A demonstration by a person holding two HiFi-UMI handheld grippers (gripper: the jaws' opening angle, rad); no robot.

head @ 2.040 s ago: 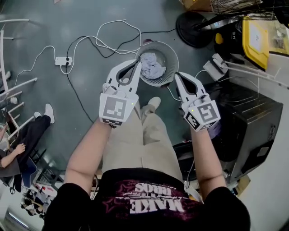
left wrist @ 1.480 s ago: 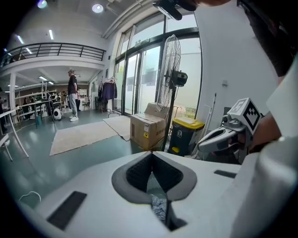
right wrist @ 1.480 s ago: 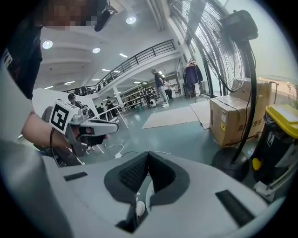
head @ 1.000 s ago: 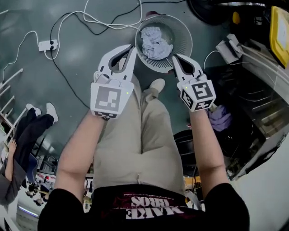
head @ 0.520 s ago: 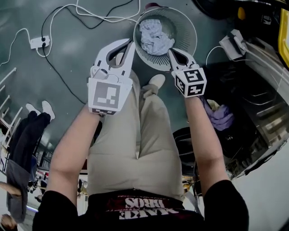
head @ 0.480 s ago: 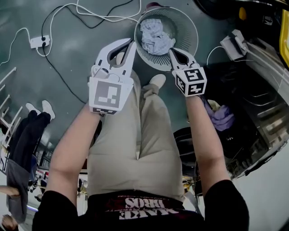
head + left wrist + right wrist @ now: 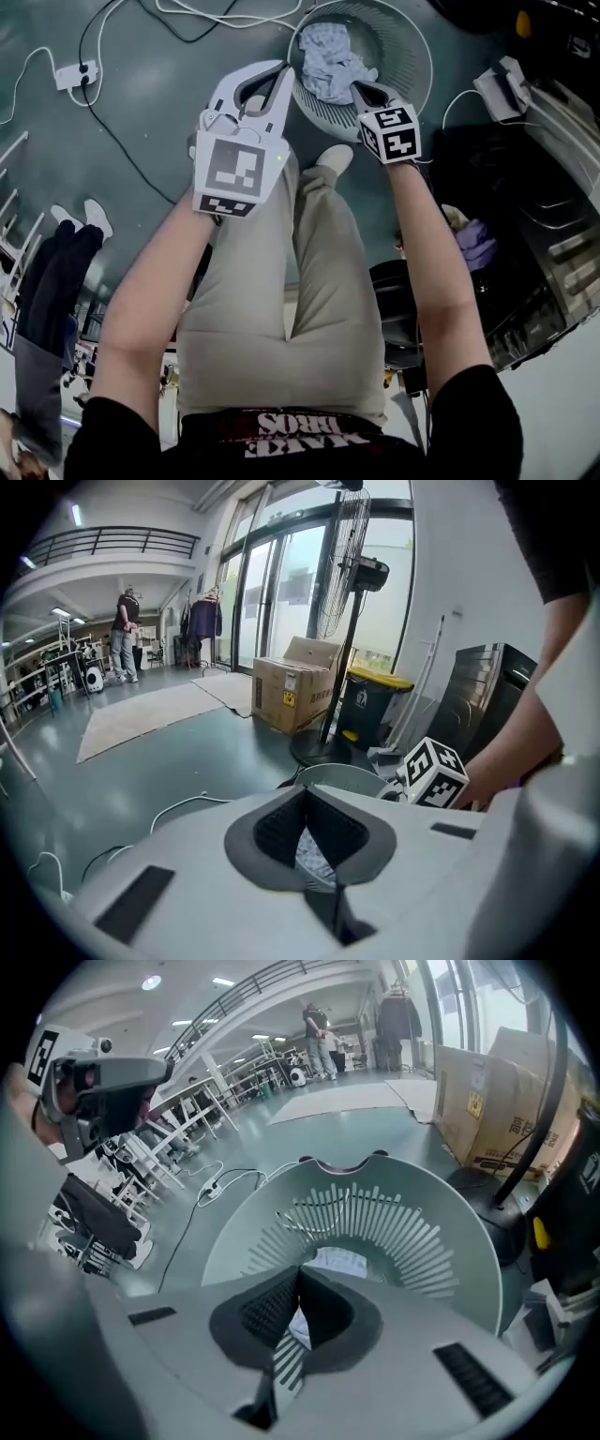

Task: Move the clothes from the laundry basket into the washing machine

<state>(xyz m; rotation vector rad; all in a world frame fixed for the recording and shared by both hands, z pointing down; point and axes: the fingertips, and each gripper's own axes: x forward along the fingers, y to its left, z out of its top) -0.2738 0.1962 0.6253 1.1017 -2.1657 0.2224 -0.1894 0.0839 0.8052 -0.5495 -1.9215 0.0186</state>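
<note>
A round grey slatted laundry basket (image 7: 412, 56) stands on the floor ahead of the person's feet, with a pale blue-white cloth (image 7: 328, 61) lying in it. My right gripper (image 7: 354, 87) is shut and empty, pointing steeply down over the basket's near rim, just above the cloth (image 7: 339, 1262). My left gripper (image 7: 283, 67) is also shut with nothing between its pads, just left of the basket's rim (image 7: 342, 778). A dark appliance (image 7: 553, 253) stands at the right, with a purple cloth (image 7: 476, 246) in front of it.
White cables and a power strip (image 7: 73, 75) lie on the floor at the left. The person's beige trouser legs (image 7: 281, 281) and a shoe (image 7: 333, 159) are below the grippers. A cardboard box (image 7: 291, 694), a fan stand (image 7: 352, 574) and a yellow-lidded bin (image 7: 370, 705) stand beyond the basket.
Both grippers have sunk toward the basket, the right one further, so its tips now hang over the rim above the cloth. Both stay shut.
</note>
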